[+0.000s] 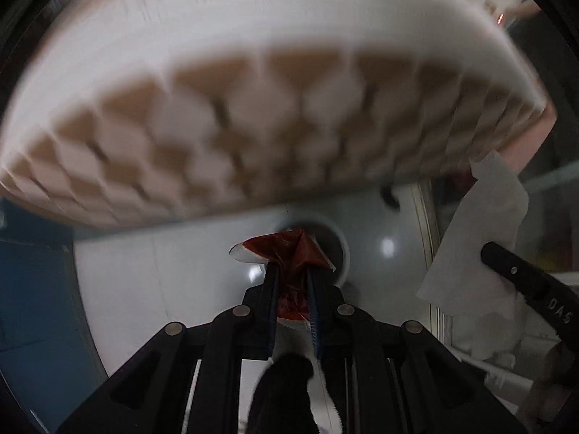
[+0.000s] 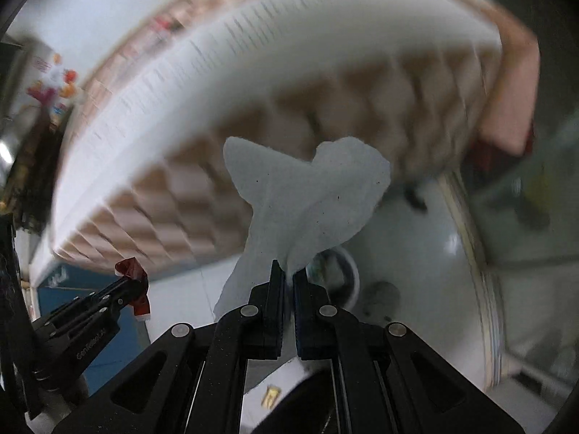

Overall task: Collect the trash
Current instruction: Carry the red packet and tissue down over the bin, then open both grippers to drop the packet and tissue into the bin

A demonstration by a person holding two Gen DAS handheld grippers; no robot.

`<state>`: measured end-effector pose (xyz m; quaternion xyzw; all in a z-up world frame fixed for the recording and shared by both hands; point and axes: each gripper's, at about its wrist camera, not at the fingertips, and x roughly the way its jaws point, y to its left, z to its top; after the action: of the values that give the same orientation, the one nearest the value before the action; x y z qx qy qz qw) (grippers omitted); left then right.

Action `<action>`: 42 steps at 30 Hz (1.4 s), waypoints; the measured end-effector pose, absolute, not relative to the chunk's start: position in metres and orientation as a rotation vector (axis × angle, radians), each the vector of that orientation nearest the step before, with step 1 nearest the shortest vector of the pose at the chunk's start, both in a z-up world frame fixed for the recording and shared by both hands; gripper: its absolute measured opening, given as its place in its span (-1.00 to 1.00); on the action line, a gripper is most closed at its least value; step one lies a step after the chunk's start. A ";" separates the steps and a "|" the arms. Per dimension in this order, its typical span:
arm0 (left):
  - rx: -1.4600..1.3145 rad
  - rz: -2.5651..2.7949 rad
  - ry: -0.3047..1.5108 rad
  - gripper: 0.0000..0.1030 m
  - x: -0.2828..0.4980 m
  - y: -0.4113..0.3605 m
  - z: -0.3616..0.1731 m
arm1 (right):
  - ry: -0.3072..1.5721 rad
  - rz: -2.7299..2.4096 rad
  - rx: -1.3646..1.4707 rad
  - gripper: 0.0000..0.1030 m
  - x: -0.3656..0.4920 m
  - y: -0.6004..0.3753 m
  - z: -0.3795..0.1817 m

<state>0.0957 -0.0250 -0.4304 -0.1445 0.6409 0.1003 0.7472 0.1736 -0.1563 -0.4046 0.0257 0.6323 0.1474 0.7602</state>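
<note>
My left gripper (image 1: pixel 291 275) is shut on a crumpled red foil wrapper (image 1: pixel 289 251) that sticks out past its fingertips. Straight beyond it on the pale floor lies the round white rim of a bin (image 1: pixel 342 249). My right gripper (image 2: pixel 288 271) is shut on a white paper tissue (image 2: pixel 311 195) that fans out above its tips. The same bin (image 2: pixel 349 271) shows just past that tissue. In the left wrist view the tissue (image 1: pixel 477 238) hangs at the right beside the right gripper's black finger (image 1: pixel 514 271). In the right wrist view the left gripper (image 2: pixel 135 284) with the red wrapper (image 2: pixel 132 271) is at lower left.
A table edge with a white top (image 1: pixel 253 36) and a brown-and-cream patterned cloth (image 1: pixel 253 137) hangs across the upper half of both views, blurred by motion. A blue surface (image 1: pixel 32 289) lies at the left on the floor. A dark gloved hand (image 1: pixel 286 390) shows under the left gripper.
</note>
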 end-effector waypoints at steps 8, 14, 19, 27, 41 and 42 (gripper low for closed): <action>-0.497 0.176 1.634 -0.77 0.101 -0.032 -0.654 | 1.583 0.268 0.037 -0.91 0.150 -0.190 -0.620; -0.669 0.173 1.709 -0.77 0.106 -0.029 -0.801 | 1.674 0.299 0.017 -0.91 0.152 -0.191 -0.789; -0.747 0.181 1.738 -0.77 0.113 -0.019 -0.859 | 1.716 0.300 0.007 -0.91 0.157 -0.186 -0.871; -0.697 0.208 1.717 -0.67 0.128 -0.006 -0.859 | 1.765 0.324 -0.029 -0.89 0.170 -0.170 -0.916; -0.405 0.332 1.632 1.00 0.103 -0.001 -0.812 | 1.755 0.314 -0.179 0.33 0.161 -0.155 -0.887; -0.397 0.340 1.627 1.00 0.100 -0.001 -0.810 | 1.746 0.311 -0.186 0.56 0.160 -0.156 -0.883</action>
<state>0.0995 -0.0008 -0.8099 -0.1751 0.7182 0.1502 0.6565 0.1600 -0.1564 -0.8828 -0.0810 0.7619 0.1356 0.6282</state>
